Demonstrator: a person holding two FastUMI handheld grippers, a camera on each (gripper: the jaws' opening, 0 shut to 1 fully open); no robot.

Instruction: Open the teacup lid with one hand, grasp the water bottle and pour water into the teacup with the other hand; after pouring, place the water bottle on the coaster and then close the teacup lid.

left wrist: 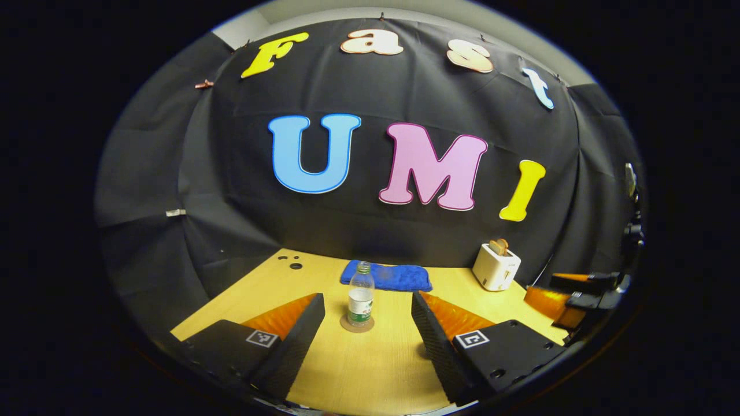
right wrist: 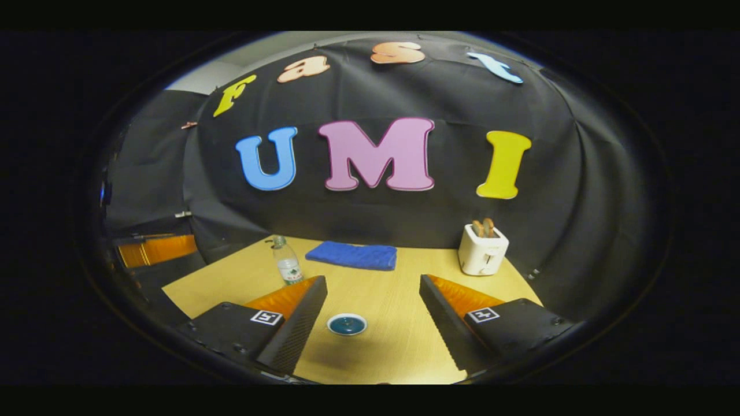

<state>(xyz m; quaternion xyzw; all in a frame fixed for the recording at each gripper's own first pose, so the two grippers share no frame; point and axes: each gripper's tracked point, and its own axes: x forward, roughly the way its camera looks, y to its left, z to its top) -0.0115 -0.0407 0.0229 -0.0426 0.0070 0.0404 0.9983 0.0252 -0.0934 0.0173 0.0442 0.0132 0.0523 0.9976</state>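
Left gripper view: your left gripper is held above the wooden table with its fingers spread wide and released, nothing between them. The water bottle stands upright ahead of the gap between the two fingers, a little nearer the left finger than the right, and apart from both. It rests on the round coaster, whose edge shows around the bottle's base. Beyond the bottle lies a folded blue towel; beyond the right finger stands a white toaster with bread in its slots. At the far right edge, past the right finger, you see the other gripper.

Right gripper view: your right gripper is likewise released, its fingers wide apart and empty. A small round piece with a white rim and dark blue centre, the teacup seen from above, sits on the table between the fingers, closer to the left finger but not touching it. Whether its lid is on cannot be told. The bottle here stands beyond the left fingertip, the towel farther ahead between the fingers, and the toaster beyond the right finger.
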